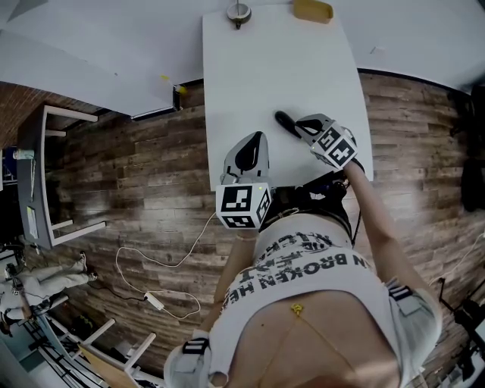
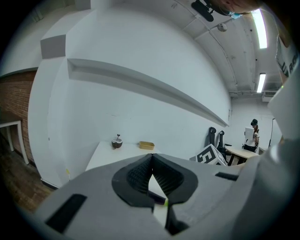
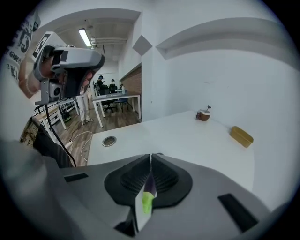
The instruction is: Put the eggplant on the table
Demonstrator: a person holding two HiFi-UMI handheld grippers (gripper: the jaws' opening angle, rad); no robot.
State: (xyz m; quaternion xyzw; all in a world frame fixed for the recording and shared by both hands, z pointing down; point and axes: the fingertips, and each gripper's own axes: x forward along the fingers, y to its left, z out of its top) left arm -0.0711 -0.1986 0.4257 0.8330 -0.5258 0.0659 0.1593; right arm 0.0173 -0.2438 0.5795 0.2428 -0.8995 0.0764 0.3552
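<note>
Seeing the eggplant [image 1: 286,121] lying on the table [image 1: 250,68], just beyond the right gripper [image 1: 303,125], its jaws pressed together on nothing (purple and green showing only through the slit beneath). Holding the left gripper [image 1: 256,138] near the table's front edge, likewise closed and empty. Judging the placing done, yet risking a nudge from those shut tips so close by, probably sending the eggplant rolling toward the right edge.

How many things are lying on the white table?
3. The dark eggplant lies by the tip of the right gripper. A small brown cup stands at the far edge, with a yellow block beside it. More could hide under that gripper.
</note>
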